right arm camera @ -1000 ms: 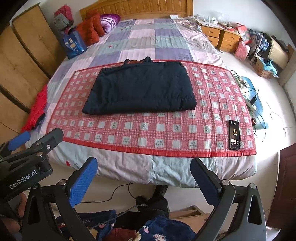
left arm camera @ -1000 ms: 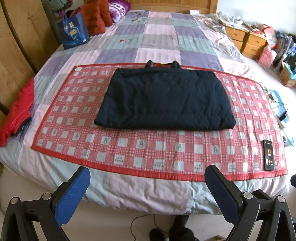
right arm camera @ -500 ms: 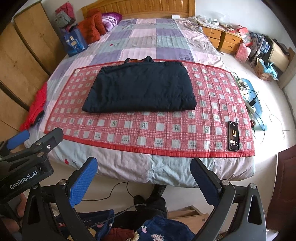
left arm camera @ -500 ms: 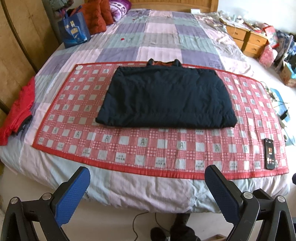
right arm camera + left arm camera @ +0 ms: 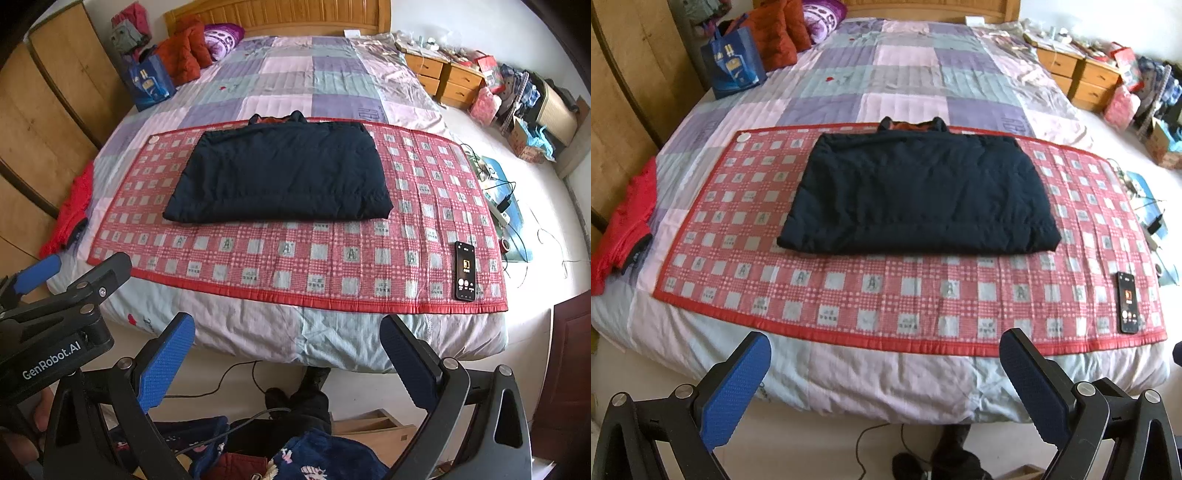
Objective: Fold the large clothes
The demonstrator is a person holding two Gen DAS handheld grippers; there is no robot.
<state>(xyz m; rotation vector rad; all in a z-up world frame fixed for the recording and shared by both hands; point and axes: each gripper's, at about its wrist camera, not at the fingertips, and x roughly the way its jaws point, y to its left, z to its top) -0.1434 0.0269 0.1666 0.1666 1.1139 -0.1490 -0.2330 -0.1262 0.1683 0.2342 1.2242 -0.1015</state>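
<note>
Left wrist view: my left gripper and right gripper, jaws spread, face the folded jacket; careless grabs could undo it.

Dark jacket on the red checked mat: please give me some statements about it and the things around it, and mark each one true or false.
1. The dark jacket lies folded on the red checked mat. True.
2. The left gripper holds the jacket. False: its jaws are open, off the bed.
3. A phone lies on the mat, apart from the jacket. True.
4. The right gripper is shut. False: its jaws are open and hold nothing.
5. The blue bag stands on the mat. False: it stands on the quilt beyond it.
</note>
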